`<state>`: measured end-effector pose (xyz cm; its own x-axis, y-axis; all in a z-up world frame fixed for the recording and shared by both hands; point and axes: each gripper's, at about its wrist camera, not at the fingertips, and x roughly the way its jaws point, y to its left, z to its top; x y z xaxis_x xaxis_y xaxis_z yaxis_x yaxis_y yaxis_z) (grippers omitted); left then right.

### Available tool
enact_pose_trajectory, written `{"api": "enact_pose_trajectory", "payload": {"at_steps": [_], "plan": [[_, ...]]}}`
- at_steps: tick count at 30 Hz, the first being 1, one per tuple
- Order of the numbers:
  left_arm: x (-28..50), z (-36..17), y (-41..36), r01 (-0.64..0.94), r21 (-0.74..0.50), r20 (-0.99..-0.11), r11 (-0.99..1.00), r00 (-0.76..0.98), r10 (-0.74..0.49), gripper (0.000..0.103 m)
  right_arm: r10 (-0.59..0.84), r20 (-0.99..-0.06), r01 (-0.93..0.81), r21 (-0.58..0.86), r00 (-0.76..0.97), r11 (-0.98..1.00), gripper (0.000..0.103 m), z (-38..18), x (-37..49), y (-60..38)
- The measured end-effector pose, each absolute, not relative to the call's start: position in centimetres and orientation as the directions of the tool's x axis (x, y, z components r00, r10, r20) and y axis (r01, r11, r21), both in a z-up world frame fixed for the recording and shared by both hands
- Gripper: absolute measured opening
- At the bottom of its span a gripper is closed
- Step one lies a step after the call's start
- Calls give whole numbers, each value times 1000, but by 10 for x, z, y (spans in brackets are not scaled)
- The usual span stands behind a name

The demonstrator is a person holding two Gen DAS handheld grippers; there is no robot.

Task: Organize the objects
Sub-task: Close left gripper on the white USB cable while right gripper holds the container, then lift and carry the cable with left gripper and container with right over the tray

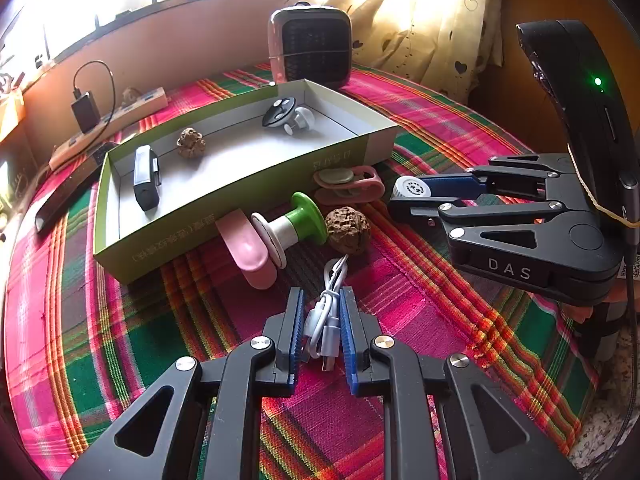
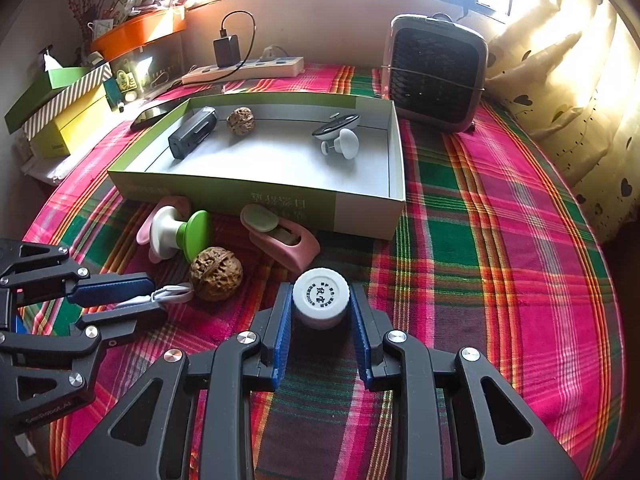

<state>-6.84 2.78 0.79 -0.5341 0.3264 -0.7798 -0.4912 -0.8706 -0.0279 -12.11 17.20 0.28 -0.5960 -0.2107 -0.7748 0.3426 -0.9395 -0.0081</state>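
My left gripper (image 1: 320, 300) is shut on a coiled white USB cable (image 1: 326, 320) on the plaid cloth; it also shows in the right wrist view (image 2: 156, 296). My right gripper (image 2: 320, 300) is shut on a small white-capped bottle (image 2: 320, 294), also seen in the left wrist view (image 1: 412, 189). A green open box (image 1: 248, 188) behind them holds a dark rectangular device (image 1: 146, 178), a walnut (image 1: 191, 143) and a black-and-white gadget (image 1: 288, 116). In front of the box lie a second walnut (image 1: 347, 230), a green-and-white spool (image 1: 292, 226) and pink clips (image 1: 348, 186).
A small heater (image 1: 310, 46) stands behind the box. A power strip with a charger (image 1: 108, 120) and a phone (image 1: 68, 192) lie to the left. Boxes and an orange tray (image 2: 136, 32) sit at far left. Curtains (image 2: 580, 80) hang on the right.
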Motion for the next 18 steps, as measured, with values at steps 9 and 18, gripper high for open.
{"api": "enact_pose_trajectory", "payload": {"at_steps": [9,18], "plan": [[-67,9,27,-487,-32,-779,-873,-535,327,16,-215,-770,340,-3,-600,-940,29,5,-118,172],[-65,10,25,-484,-38,-774,-874,-539,332,13,-220,-765,338,4,-606,-941,28,7,-114,172]]}}
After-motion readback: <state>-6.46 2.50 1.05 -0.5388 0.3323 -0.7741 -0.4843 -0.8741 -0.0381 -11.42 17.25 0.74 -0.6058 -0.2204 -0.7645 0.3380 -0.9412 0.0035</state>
